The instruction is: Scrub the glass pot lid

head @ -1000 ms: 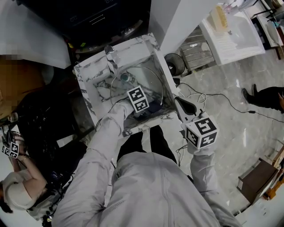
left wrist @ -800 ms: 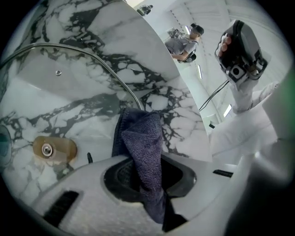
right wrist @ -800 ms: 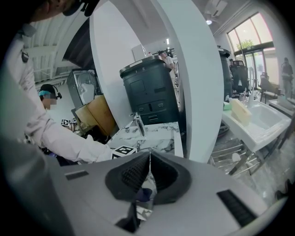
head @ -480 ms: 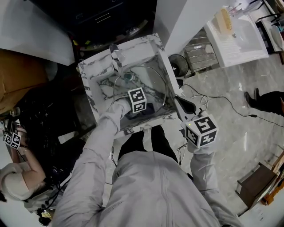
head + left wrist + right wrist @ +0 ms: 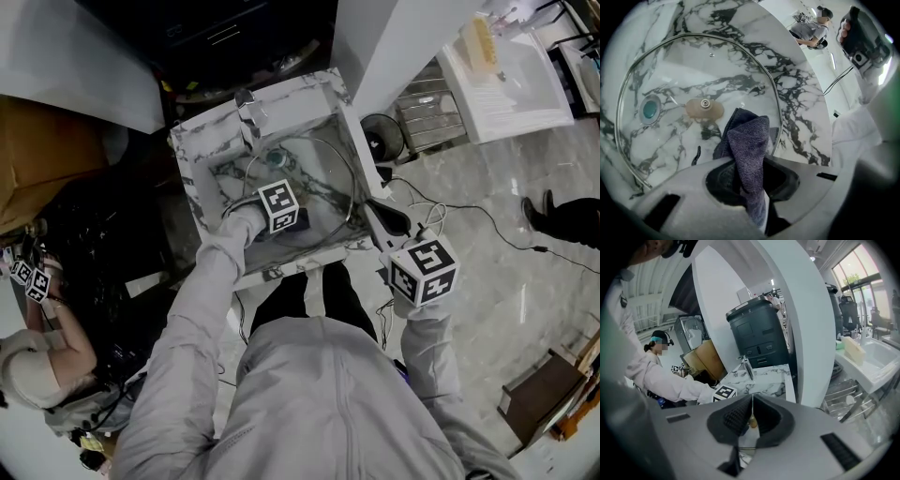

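This looked like a staged test or recording space, not a lived-in kitchen. A freestanding marble-patterned sink unit (image 5: 202, 141) stood on a polished stone floor (image 5: 525, 309) crossed by loose cables (image 5: 469, 211). A second person (image 5: 42, 375) sat nearby holding marker cubes (image 5: 28, 281), and office chairs (image 5: 847, 310) stood by tall windows (image 5: 855, 263).

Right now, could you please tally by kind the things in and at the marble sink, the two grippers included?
Glass lid: 1
Cloth: 1
Drain: 1
Faucet: 1
Grippers: 2 (left gripper shut on the cloth, right gripper shut on the lid's rim)
Total: 6
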`<state>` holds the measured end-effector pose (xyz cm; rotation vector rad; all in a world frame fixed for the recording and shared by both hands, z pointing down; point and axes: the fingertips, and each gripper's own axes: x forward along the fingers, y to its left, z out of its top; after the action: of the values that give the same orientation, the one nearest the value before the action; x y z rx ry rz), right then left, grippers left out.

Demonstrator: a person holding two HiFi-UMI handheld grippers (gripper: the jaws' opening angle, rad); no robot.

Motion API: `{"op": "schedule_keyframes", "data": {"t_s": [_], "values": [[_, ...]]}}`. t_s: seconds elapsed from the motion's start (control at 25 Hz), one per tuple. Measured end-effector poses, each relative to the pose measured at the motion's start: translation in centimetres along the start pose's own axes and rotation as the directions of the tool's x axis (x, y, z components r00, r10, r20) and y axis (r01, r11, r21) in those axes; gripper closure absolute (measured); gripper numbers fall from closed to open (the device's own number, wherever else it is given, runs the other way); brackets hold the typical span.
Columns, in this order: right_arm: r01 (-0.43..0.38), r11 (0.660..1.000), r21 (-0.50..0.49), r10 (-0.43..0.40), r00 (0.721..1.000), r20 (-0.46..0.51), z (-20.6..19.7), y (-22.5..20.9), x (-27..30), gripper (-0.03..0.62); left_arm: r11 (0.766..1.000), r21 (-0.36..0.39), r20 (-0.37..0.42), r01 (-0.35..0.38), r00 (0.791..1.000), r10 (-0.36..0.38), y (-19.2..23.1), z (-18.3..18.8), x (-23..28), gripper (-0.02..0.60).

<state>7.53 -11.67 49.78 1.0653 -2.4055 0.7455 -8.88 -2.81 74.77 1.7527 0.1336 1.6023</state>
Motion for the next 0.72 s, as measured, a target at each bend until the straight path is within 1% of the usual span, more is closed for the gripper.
{"op": "schedule_keyframes", "data": {"t_s": [0.12,0.24,0.48,0.6,0.72], "values": [[-0.018,1.0,0.009,0.017,1.0,0.012,0.2,0.1,0.3,0.563,0.997,-0.048,0.023,-0.065,0.998,0.066,1.4,-0.4,-0.7,0.505],[-0.03,0.999,0.02,0.03,0.999,0.018,0.3,0.0,0.4,0.563,0.99,-0.093,0.047,-0.102,0.993,0.107,2.3,-0.5,-1.2,0.505],[-0.041,0.999,0.03,0.041,0.999,0.03,0.5,-0.1,0.3,0.563,0.977,-0.135,0.073,-0.165,0.982,0.176,3.9,-0.4,-2.0,0.505],[-0.038,0.999,0.033,0.037,0.999,0.029,0.4,-0.3,0.0,0.563,0.966,-0.163,0.08,-0.202,0.973,0.217,4.9,-0.5,-2.6,0.505],[-0.036,0.999,0.035,0.035,0.999,0.026,0.2,-0.5,-0.2,0.563,0.946,-0.195,0.09,-0.259,0.956,0.28,6.3,-0.5,-3.5,0.505]]}}
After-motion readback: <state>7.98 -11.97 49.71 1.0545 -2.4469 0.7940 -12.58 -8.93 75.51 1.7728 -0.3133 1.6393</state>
